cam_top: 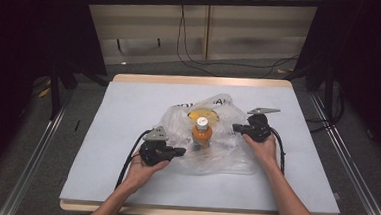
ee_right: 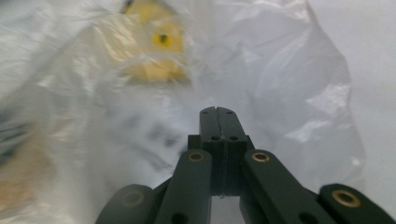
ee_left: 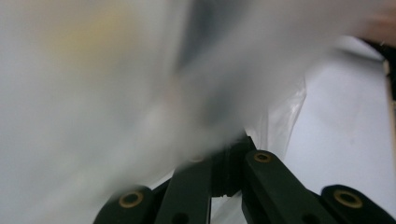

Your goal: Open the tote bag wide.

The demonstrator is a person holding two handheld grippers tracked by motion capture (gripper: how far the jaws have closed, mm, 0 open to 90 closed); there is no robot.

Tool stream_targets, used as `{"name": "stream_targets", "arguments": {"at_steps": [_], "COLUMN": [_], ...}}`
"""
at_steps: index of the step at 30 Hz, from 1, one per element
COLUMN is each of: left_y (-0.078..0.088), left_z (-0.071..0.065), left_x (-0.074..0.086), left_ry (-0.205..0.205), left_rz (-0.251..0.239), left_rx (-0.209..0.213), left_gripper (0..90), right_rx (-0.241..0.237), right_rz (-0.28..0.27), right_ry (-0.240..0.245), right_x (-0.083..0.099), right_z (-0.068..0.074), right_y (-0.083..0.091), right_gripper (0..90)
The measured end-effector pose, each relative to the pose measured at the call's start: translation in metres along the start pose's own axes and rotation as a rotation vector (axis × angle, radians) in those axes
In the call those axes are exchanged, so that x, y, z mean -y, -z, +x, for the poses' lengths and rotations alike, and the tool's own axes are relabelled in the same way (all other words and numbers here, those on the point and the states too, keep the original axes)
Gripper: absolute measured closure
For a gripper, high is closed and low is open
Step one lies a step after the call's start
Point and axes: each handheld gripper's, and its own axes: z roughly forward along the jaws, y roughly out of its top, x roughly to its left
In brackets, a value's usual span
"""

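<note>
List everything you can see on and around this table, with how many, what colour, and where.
bag: one, clear plastic with dark print, crumpled at the table's middle
bottle: one, orange with a white cap, upright at the bag
yellow thing: one, yellow, behind the bottle, seen through the bag; what it is I cannot tell
table: one, pale blue-grey top with a wooden edge
cables: several, black, on the floor beyond the table
left tongs: one, black with a grey plate, jaws shut at the bag's left edge
right tongs: one, black with a grey plate, jaws shut at the bag's right side
hands: two, one on each tongs, forearms entering from the bottom
</note>
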Motion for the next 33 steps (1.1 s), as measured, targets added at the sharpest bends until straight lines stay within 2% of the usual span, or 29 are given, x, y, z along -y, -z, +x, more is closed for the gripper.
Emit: {"name": "stream_targets", "arguments": {"at_steps": [7,10,14,15,18,19,22,24,25,26,28,29,33], "left_y": [0.023,0.030,0.040,0.042,0.050,0.051,0.053,0.050,0.046,0.043,0.034,0.029,0.009], "left_z": [-0.012,-0.016,-0.016,-0.017,-0.025,-0.027,-0.024,-0.016,-0.009,-0.005,0.004,0.008,0.018], "left_x": [-0.015,-0.024,-0.038,-0.042,-0.055,-0.060,-0.070,-0.073,-0.073,-0.073,-0.070,-0.068,-0.063], "left_ry": [-0.033,-0.051,-0.061,-0.062,-0.099,-0.113,-0.122,-0.110,-0.087,-0.076,-0.076,-0.056,-0.042], "left_rz": [-0.102,-0.118,-0.142,-0.135,-0.154,-0.153,-0.169,-0.162,-0.150,-0.138,-0.110,-0.099,-0.017], "left_rx": [0.012,0.009,0.004,-0.001,0.010,0.001,0.001,-0.019,-0.019,-0.020,-0.048,-0.052,-0.062], "left_gripper": [90.0,90.0,90.0,90.0,90.0,90.0,90.0,90.0,90.0,90.0,90.0,90.0,90.0], "right_rx": [-0.037,-0.057,-0.084,-0.094,-0.111,-0.118,-0.130,-0.144,-0.150,-0.152,-0.158,-0.171,-0.184], "right_rz": [-0.079,-0.103,-0.098,-0.095,-0.079,-0.082,-0.073,-0.073,-0.070,-0.065,-0.057,-0.053,-0.031], "right_ry": [0.036,0.055,0.080,0.088,0.116,0.121,0.130,0.129,0.134,0.143,0.147,0.143,0.156], "right_x": [-0.013,-0.019,-0.025,-0.027,-0.034,-0.036,-0.041,-0.042,-0.042,-0.042,-0.044,-0.045,-0.050], "right_z": [0.021,0.029,0.038,0.041,0.050,0.052,0.056,0.060,0.062,0.064,0.066,0.066,0.068], "right_y": [0.028,0.037,0.040,0.040,0.040,0.039,0.034,0.030,0.028,0.026,0.023,0.021,0.012], "right_gripper": [90.0,90.0,90.0,90.0,90.0,90.0,90.0,90.0,90.0,90.0,90.0,90.0,90.0]}}
